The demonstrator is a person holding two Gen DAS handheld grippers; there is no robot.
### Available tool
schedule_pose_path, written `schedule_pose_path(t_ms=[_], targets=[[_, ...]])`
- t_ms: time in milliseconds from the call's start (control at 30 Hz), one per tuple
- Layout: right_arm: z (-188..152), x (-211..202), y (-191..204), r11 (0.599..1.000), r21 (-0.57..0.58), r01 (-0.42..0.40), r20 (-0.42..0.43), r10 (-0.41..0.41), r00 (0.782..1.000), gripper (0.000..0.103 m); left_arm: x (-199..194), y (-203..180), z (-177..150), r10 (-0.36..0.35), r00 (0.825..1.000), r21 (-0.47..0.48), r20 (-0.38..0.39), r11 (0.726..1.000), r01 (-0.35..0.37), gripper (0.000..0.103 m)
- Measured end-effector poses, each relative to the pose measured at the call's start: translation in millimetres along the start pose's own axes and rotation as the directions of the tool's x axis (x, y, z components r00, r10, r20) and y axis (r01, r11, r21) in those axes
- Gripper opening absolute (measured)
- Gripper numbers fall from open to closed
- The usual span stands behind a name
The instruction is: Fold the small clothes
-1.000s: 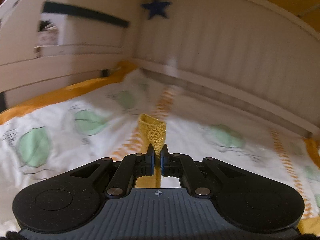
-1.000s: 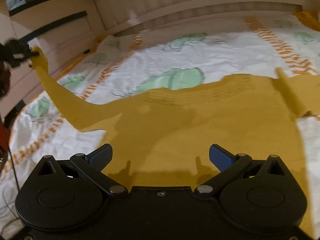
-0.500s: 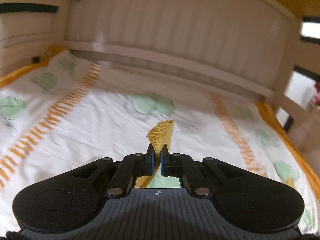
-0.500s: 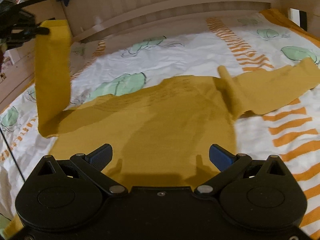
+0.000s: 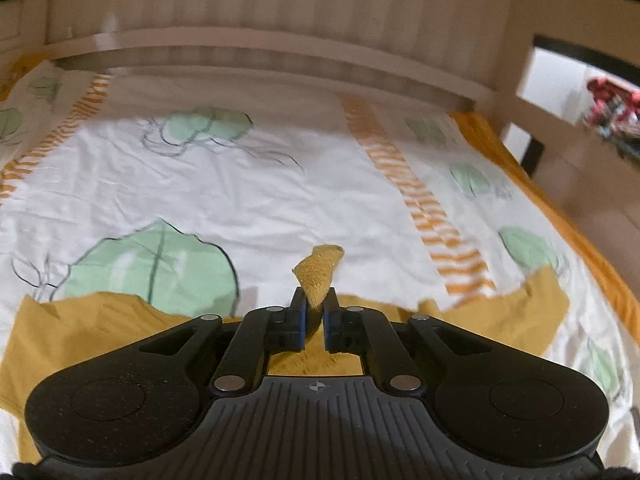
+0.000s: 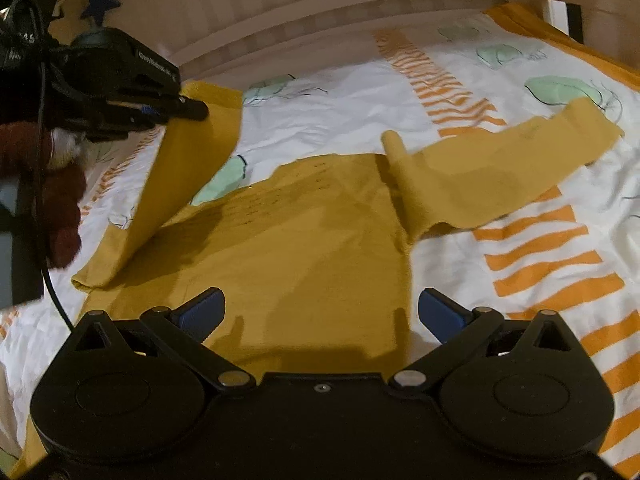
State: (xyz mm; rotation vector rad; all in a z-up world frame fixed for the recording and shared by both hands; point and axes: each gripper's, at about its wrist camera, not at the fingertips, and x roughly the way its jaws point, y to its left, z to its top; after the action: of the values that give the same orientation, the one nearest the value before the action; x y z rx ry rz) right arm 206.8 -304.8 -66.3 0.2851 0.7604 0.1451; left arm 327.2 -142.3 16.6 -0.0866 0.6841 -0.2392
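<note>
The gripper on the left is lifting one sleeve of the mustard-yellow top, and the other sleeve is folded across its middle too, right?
Not quite. The left gripper does lift one sleeve of the mustard-yellow top, its jaws just opening around the cuff. But the other sleeve is not folded in: the right wrist view shows it stretched out sideways over the leaf-print bedsheet.
</note>
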Motion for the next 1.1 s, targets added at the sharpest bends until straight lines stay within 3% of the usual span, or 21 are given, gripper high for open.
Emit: schedule_pose_path(t_ms=[67,267,433,533,667,833,1100], targets=[[0.9,0.7,-3.3,1.0,0.016,0.006,-0.004,-0.006,1.0,0.102,-1.8,-9.5,-1.7,-0.023,1.0,0.02,-0.011,1.0,0.023,0.023],[1.4,3.3,-8.4,0.999,0.036,0.021,-0.007,-0.021,1.0,0.102,-23.4,-21.9,-0.8,-0.039,0.999,0.103,0.031,0.994,0.035,0.028],[-0.3,5.3,-5.4,1.0,0.019,0.016,0.004,-0.016,1.0,0.102,-46.0,-10.9,-0.5,-0.037,0.995,0.125,0.09,0.992,0.026,0.035],[-1.3,6.4,-3.4,1.0,0.009,0.0,0.026,0.0,1.0,0.102,-57.6,10.0,-10.0,-0.011,0.995,0.115,0.103,0.993,-0.001,0.043],[-2.4,8.5,0.7,1.0,0.0,-0.025,0.051,0.025,0.998,0.102,-66.9,50.7,-33.9,0.074,0.994,0.108,0.076,0.991,-0.082,0.045],[-6.3,12.0,6.0,0.999,-0.017,-0.043,0.073,0.044,0.996,0.102,-72.8,106.5,-73.9,0.225,0.974,0.064,-0.008,0.973,-0.224,0.045],[-12.3,18.8,2.5,0.99,0.08,-0.113,0.059,0.109,0.992,0.102,-73.2,164.9,-124.3,0.23,0.967,-0.049,-0.111,0.97,-0.237,0.045]])
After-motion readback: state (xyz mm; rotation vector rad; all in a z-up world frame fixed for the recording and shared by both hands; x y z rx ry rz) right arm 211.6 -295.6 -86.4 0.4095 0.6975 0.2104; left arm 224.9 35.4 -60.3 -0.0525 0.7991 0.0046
